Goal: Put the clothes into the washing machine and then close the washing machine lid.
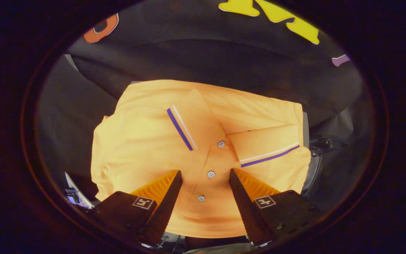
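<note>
A folded yellow polo shirt (pixel 160 141) lies spread out just below and ahead of me, its collar trimmed with blue and white stripes and three white buttons (pixel 210 174) running down the placket. My gripper (pixel 205 172) hovers over the placket, open, with the fingers standing on either side of the middle button. Whether the tips touch the cloth is unclear. The shirt hides most of what it rests on.
A rounded dark rim (pixel 315 169) shows past the shirt's right edge, and a pale edge (pixel 74 192) sits by the left finger. Black cloth (pixel 224 60) hangs all around behind.
</note>
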Motion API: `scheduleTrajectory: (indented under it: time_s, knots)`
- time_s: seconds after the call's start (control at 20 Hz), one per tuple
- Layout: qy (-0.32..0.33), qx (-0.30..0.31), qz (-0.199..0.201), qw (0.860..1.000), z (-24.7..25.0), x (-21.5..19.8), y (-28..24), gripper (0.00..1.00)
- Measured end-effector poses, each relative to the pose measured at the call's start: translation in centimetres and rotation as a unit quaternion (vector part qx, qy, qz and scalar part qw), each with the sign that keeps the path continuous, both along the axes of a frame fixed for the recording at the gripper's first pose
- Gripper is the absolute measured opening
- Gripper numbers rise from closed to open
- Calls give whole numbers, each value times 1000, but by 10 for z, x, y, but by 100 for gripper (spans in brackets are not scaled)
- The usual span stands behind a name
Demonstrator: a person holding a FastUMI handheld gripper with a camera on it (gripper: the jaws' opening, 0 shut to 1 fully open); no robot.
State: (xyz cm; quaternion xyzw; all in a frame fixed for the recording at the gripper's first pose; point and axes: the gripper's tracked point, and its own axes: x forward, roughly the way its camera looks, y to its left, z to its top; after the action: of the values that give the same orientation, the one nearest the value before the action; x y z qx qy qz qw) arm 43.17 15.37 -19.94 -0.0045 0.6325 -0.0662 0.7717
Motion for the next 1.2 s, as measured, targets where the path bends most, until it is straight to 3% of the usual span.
scheduleTrajectory:
  time_s: [0.15, 0.35, 0.5, 0.85, 1.2]
  knots:
    - [-14, -2, -23, 1000, 1, 3, -10, 36]
    - [-20, 20, -7, 1000, 1, 2, -15, 9]
    - [-4, 42, -34, 999, 10, -7, -21, 6]
    - [-55, 62, -35, 996, 60, -13, -31, 6]
    - [-104, 84, -71, 988, 110, -33, -62, 6]
